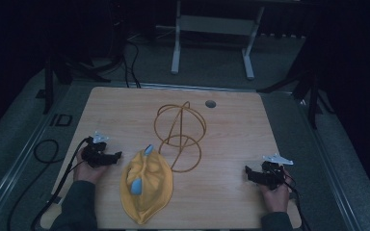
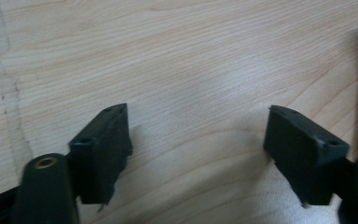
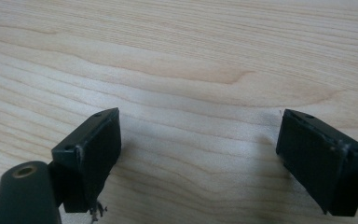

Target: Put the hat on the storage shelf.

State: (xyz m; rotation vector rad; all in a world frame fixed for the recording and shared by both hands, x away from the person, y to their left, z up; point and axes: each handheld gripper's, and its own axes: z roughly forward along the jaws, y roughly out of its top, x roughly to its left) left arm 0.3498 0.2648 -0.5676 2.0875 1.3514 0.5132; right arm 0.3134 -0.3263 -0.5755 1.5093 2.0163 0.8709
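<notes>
Fingers (image 2: 105, 154) of both the left gripper (image 1: 107, 157) and right gripper (image 1: 255, 174) gape empty; grabbing the floppy yellow fabric cap (image 1: 145, 185) by one layer could drag it into the gold wire frame (image 1: 179, 134).

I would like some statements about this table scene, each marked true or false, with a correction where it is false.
1. The left gripper is open with nothing between its jaws. True.
2. The yellow cap hangs on the wire stand. False: it lies on the table, beside the stand's base ring.
3. The right gripper holds the cap. False: it is open over bare wood, apart from the cap.
4. The cap lies between the two grippers. True.
5. The wire stand is tipped over. False: it stands upright.
</notes>
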